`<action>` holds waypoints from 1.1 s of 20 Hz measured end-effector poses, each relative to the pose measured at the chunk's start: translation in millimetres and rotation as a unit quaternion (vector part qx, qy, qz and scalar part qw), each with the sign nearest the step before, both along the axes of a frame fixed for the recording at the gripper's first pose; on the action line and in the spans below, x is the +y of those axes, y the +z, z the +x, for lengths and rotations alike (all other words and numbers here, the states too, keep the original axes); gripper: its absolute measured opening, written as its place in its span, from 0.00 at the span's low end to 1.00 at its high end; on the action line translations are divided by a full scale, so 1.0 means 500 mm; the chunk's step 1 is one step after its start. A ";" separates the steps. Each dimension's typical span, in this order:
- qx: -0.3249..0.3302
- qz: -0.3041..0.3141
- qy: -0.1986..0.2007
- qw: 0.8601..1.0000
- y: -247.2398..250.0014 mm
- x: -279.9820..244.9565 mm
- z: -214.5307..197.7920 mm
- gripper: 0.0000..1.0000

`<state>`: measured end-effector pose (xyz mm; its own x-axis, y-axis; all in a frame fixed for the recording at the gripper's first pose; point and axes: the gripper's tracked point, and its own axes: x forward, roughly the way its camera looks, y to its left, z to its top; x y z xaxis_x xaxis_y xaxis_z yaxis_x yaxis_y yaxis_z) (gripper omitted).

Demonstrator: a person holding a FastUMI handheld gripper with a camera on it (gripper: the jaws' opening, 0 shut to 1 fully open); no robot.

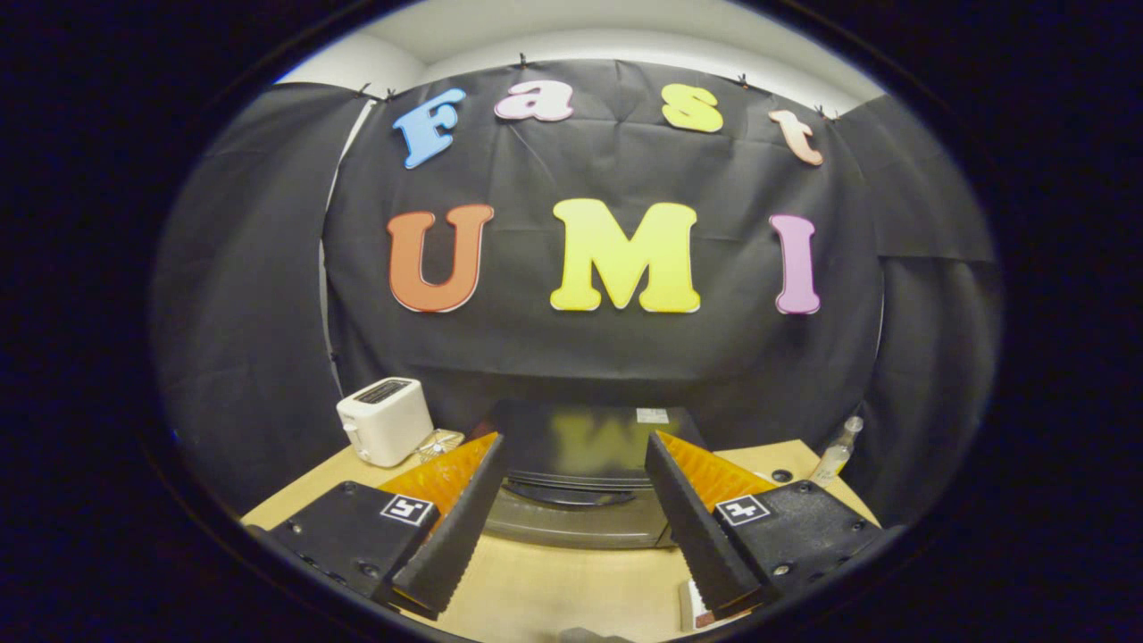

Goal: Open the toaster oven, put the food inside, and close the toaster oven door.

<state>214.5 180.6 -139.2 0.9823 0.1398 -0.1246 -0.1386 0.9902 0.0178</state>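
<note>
Black toaster oven (580,446) just ahead of claw (571,460), door shut; claw wide open, empty.

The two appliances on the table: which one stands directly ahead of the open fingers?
The dark toaster oven, door closed, just beyond the open gripper. The white toaster stands off to its left.

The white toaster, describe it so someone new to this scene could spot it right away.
Start at the dark toaster oven just ahead of the open gripper. Left of it, at the wooden table's back edge, stands the white toaster, the one white boxy appliance, unlike the clear bottle opposite.
</note>
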 end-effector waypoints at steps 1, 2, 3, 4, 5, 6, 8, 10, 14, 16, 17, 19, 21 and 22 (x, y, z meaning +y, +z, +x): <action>0.004 0.003 -0.004 1.000 -0.016 0.008 0.026 1.00; 0.011 0.001 -0.008 1.000 -0.036 0.014 0.053 1.00; 0.021 -0.002 -0.012 1.000 -0.055 0.018 0.077 0.99; 0.031 -0.003 -0.013 0.999 -0.076 0.023 0.099 1.00; 0.041 -0.004 -0.015 0.999 -0.095 0.026 0.117 1.00; 0.048 -0.004 -0.015 0.999 -0.113 0.028 0.129 1.00; 0.064 0.001 -0.020 0.998 -0.144 0.027 0.151 1.00; 0.080 -0.002 -0.027 0.996 -0.169 0.023 0.161 1.00; 0.075 -0.020 -0.034 0.996 -0.181 0.018 0.159 1.00; 0.079 -0.009 -0.033 0.996 -0.185 0.017 0.154 1.00; 0.082 -0.002 -0.032 0.996 -0.184 0.017 0.152 1.00; 0.086 -0.001 -0.028 0.996 -0.187 0.019 0.142 1.00; 0.089 -0.006 -0.027 0.996 -0.190 0.018 0.128 1.00; 0.090 -0.008 -0.027 0.996 -0.193 0.017 0.119 1.00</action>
